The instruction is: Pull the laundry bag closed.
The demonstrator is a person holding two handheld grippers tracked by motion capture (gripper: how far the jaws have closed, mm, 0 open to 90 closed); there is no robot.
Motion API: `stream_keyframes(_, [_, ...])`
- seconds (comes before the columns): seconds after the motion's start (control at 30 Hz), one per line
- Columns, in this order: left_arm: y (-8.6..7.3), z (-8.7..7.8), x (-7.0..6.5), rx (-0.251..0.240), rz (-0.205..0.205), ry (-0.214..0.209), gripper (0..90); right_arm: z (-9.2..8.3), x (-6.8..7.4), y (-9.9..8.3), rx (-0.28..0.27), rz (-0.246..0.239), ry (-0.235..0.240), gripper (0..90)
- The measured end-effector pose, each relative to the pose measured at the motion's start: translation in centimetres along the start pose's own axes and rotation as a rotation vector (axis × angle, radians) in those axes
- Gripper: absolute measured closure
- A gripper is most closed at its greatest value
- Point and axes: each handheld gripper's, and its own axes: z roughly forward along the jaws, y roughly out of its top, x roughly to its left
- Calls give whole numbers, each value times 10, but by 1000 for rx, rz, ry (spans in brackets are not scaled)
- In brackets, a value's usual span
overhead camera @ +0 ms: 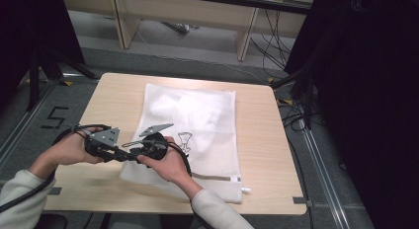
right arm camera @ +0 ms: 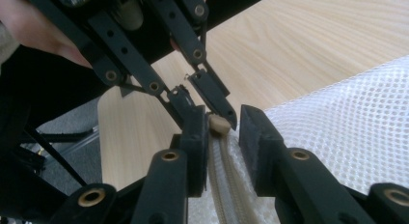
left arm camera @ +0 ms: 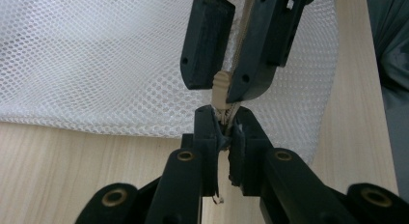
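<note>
A white mesh laundry bag lies flat on the wooden table. At its near left corner both grippers meet tip to tip. My left gripper is shut on the end of the bag's beige zipper, its jaws pinching the tape. My right gripper faces it from the other side, jaws astride the zipper track. The beige zipper pull sits between those jaws against one pad, with a gap to the other. From above, the left gripper and right gripper overlap at the bag's edge.
A white tag sticks out at the bag's near right corner. Bare table runs along both sides of the bag. Beyond the far edge are desk legs, floor cables and black curtains.
</note>
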Motion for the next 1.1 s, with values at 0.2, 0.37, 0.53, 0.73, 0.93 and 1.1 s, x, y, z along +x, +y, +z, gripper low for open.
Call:
stream_keyframes(0.2, [0,1,0,8,0,-1,814,1,1,1,3,-3,-2,805])
stream_keyframes(0.37, [0,1,0,13,5,-1,814,3,3,2,9,-41,-9,817])
stream_keyframes(0.53, [-1,2,-1,-1,-15,-12,816,1,6,1,1,-69,-27,821])
stream_keyframes(0.73, [-3,1,0,-5,-26,-12,824,-2,8,-1,-8,-78,-27,823])
stream_keyframes(0.93, [-4,-1,2,12,-15,1,825,-13,6,0,1,-76,-23,823])
stream_keyframes(1.1, [-6,0,1,-20,-55,-11,824,-15,5,-2,7,-85,-26,822])
